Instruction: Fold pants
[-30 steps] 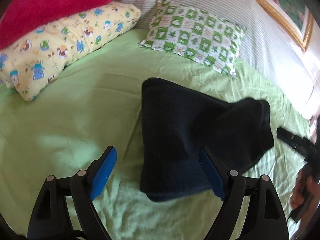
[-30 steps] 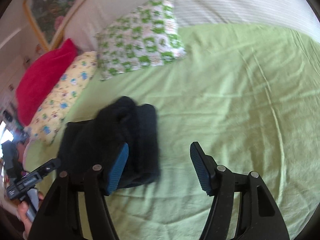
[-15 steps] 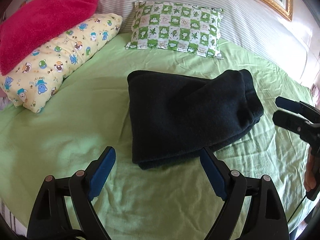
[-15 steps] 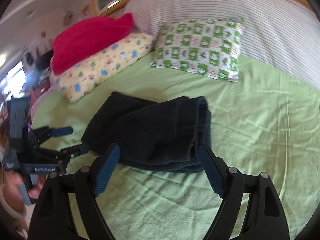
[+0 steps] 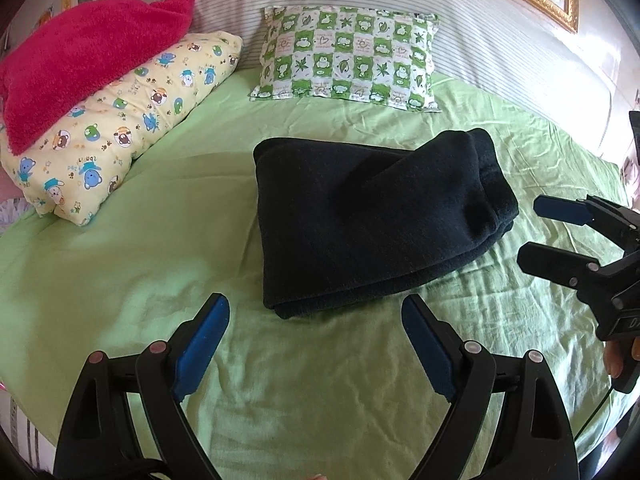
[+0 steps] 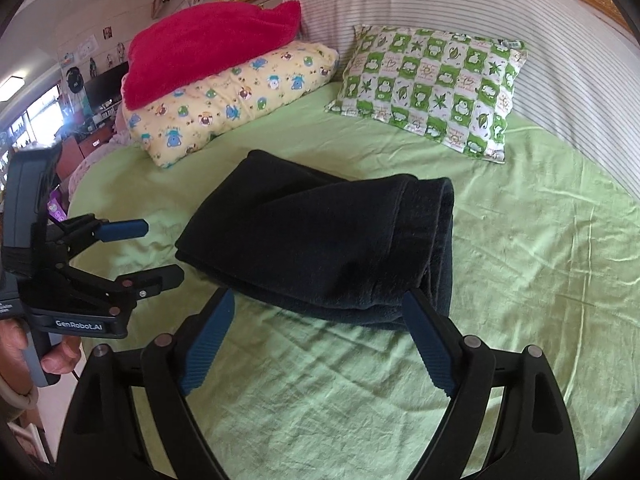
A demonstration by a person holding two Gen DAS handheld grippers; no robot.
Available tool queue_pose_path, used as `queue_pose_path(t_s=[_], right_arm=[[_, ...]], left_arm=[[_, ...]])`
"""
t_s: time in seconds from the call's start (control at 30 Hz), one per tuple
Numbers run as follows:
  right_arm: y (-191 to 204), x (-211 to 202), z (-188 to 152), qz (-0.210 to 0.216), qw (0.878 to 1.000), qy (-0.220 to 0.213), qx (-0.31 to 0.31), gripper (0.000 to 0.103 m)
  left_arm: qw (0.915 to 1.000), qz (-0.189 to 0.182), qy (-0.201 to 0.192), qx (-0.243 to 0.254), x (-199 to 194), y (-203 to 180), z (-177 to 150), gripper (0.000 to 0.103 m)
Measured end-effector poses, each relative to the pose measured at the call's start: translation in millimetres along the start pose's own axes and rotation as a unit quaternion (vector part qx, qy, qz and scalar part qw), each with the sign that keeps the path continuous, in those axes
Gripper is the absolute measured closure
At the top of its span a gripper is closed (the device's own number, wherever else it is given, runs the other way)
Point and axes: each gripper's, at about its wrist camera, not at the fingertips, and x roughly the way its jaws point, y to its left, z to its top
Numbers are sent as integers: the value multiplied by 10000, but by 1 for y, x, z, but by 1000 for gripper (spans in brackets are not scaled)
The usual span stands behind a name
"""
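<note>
Pants (image 5: 376, 216), dark navy fleece, lie folded into a compact stacked bundle near the middle of the bed, on the light green sheet (image 5: 160, 240). In the right wrist view the same bundle (image 6: 320, 236) shows a rolled fold edge on its right side and layered edges along its near side.

Left hand-held gripper (image 5: 314, 340): jaws spread wide, blue pads facing each other, nothing between them. It hovers above the sheet just short of the bundle's near edge, apart from the fabric. The right wrist view shows this unit at the left of the bundle (image 6: 154, 252), fingers parted, with a hand around its handle.

Right hand-held gripper (image 6: 316, 334): jaws spread wide and empty, positioned over the sheet at the near edge of the bundle; contact with the fabric cannot be determined. In the left wrist view it appears at the right of the bundle (image 5: 536, 232), fingers parted and clear of the cloth.

At the head of the bed:
- green-and-white checked pillow (image 5: 348, 60), leaning on the striped headboard cushion (image 5: 500, 32);
- yellow cartoon-print pillow (image 5: 120, 120);
- red plush blanket (image 5: 88, 52), resting on top of the yellow pillow.
</note>
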Motion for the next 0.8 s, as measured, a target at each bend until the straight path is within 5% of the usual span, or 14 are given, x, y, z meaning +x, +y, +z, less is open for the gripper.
queue_pose_path(t_s=[0.8], right_arm=[[-1,19,-3,62,9995,309,62,17]], left_arm=[[9998,71,152,91,12,2,0,13]])
